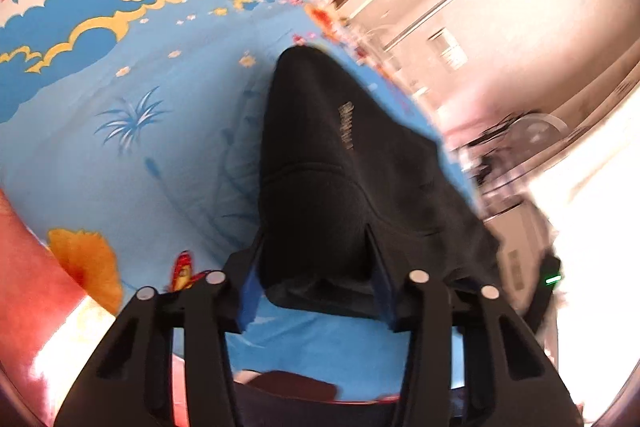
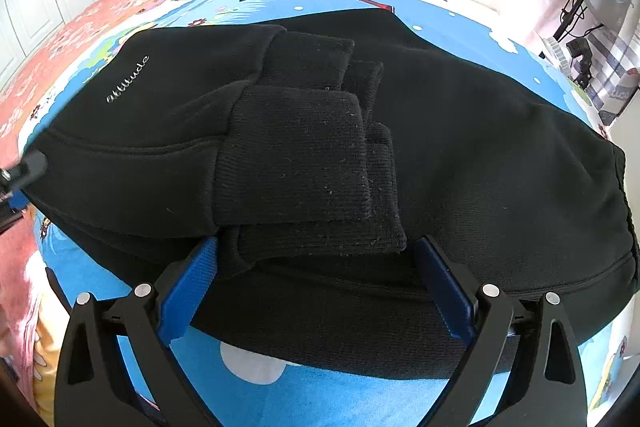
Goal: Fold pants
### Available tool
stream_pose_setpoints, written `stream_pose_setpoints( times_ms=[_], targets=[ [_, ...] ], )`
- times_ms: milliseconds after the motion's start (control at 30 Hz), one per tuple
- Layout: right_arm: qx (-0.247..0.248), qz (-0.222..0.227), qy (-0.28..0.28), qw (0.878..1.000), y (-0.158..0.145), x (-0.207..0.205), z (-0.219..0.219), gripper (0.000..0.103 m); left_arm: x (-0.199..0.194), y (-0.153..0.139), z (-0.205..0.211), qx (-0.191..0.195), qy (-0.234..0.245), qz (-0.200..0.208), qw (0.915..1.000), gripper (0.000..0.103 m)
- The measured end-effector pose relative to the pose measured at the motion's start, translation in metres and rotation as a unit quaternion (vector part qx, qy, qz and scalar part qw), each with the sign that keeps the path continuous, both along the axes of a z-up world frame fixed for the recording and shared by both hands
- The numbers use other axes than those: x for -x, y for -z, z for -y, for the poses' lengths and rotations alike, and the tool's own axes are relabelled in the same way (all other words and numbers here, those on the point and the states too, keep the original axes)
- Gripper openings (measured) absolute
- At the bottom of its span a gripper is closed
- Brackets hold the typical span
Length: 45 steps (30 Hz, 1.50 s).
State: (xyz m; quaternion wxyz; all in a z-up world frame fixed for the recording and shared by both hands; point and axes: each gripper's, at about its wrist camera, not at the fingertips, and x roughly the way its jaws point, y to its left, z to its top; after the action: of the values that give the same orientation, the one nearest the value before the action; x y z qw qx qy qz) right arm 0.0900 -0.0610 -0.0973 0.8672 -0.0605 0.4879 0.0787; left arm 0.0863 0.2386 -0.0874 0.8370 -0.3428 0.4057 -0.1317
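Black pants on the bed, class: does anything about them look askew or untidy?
Yes. On the black pants, the two ribbed ankle cuffs do not line up: one lies staggered over the other, with edges offset. The fold at the left gripper is bunched between its fingers.

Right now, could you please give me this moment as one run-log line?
stage: mid-fold | black pants: cuffs doubled onto body, on cartoon bedsheet | left gripper: fabric fold between jaws | right gripper: open over cuffs

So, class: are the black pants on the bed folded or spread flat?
Folded. In the right wrist view the black pants lie doubled, their ribbed cuffs stacked on top beside the waist end, on the blue bedsheet.
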Motion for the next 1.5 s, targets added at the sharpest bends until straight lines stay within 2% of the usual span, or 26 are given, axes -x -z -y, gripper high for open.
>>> stream_pose_setpoints(
  times_ms=[67, 133, 233, 333, 400, 433, 500, 567, 633, 733, 833, 933, 967, 1067, 1167, 1300, 1400, 1467, 1500],
  targets=[
    [-0.003, -0.001, 0.001, 1.0, 0.0, 0.0, 0.0, 0.092, 0.001, -0.005, -0.005, 0.035, -0.003, 0.012, 0.9993, 0.044],
    [-0.005, -0.002, 0.001, 1.0, 0.0, -0.001, 0.0, 0.092, -0.001, 0.002, -0.009, 0.071, -0.019, -0.006, 0.9973, 0.049],
    [-0.014, -0.007, 0.002, 1.0, 0.001, -0.001, 0.003, 0.092, -0.004, 0.014, -0.009, 0.07, -0.028, -0.043, 0.9963, 0.056],
    [-0.017, -0.007, 0.002, 1.0, 0.002, -0.001, 0.003, 0.092, -0.004, 0.026, -0.013, 0.099, -0.041, -0.069, 0.9918, 0.064],
    [-0.016, -0.006, 0.002, 1.0, 0.002, -0.001, 0.003, 0.092, -0.006, 0.034, -0.013, 0.114, -0.045, -0.079, 0.9893, 0.064],
    [-0.017, -0.006, 0.002, 1.0, 0.002, -0.001, 0.003, 0.092, -0.007, 0.037, -0.012, 0.118, -0.044, -0.08, 0.9888, 0.063],
    [-0.017, -0.005, 0.002, 1.0, 0.002, -0.001, 0.003, 0.093, -0.009, 0.036, -0.008, 0.098, -0.044, -0.074, 0.9915, 0.055],
    [-0.017, -0.005, -0.001, 1.0, -0.001, -0.001, 0.004, 0.093, -0.006, 0.033, -0.008, 0.089, -0.046, -0.067, 0.9927, 0.041],
    [-0.002, -0.011, -0.011, 1.0, -0.014, 0.001, 0.004, 0.093, -0.003, 0.017, -0.002, 0.052, -0.043, -0.047, 0.9966, 0.034],
    [-0.013, 0.023, -0.023, 0.999, -0.064, -0.005, 0.002, 0.096, 0.002, -0.01, 0.015, -0.018, -0.04, -0.016, 0.9989, 0.03],
    [-0.062, 0.005, -0.072, 0.995, -0.118, -0.042, -0.018, 0.099, 0.006, -0.036, 0.041, -0.102, -0.045, 0.007, 0.9937, 0.029],
    [-0.052, -0.035, -0.151, 0.987, -0.147, -0.087, -0.067, 0.099, 0.01, -0.057, 0.063, -0.165, -0.047, 0.029, 0.9848, 0.028],
    [-0.037, -0.063, -0.178, 0.981, -0.147, -0.104, -0.089, 0.099, 0.011, -0.062, 0.07, -0.182, -0.048, 0.035, 0.9816, 0.028],
    [-0.004, -0.134, -0.209, 0.969, -0.133, -0.134, -0.147, 0.099, 0.011, -0.074, 0.087, -0.222, -0.049, 0.048, 0.9727, 0.027],
    [-0.006, -0.177, -0.228, 0.957, -0.119, -0.147, -0.186, 0.099, 0.016, -0.082, 0.1, -0.26, -0.047, 0.061, 0.9625, 0.027],
    [0.067, -0.182, -0.253, 0.948, -0.094, -0.145, -0.213, 0.099, 0.018, -0.097, 0.125, -0.316, -0.039, 0.088, 0.9437, 0.026],
    [0.085, -0.199, -0.286, 0.934, -0.08, -0.144, -0.21, 0.096, 0.02, -0.111, 0.147, -0.355, -0.029, 0.115, 0.9273, 0.025],
    [0.094, -0.192, -0.311, 0.926, -0.084, -0.139, -0.2, 0.073, 0.021, -0.124, 0.167, -0.382, -0.019, 0.139, 0.9134, 0.024],
    [0.086, -0.187, -0.315, 0.926, -0.091, -0.139, -0.189, 0.065, 0.019, -0.131, 0.176, -0.39, -0.012, 0.151, 0.9081, 0.023]
  ],
)
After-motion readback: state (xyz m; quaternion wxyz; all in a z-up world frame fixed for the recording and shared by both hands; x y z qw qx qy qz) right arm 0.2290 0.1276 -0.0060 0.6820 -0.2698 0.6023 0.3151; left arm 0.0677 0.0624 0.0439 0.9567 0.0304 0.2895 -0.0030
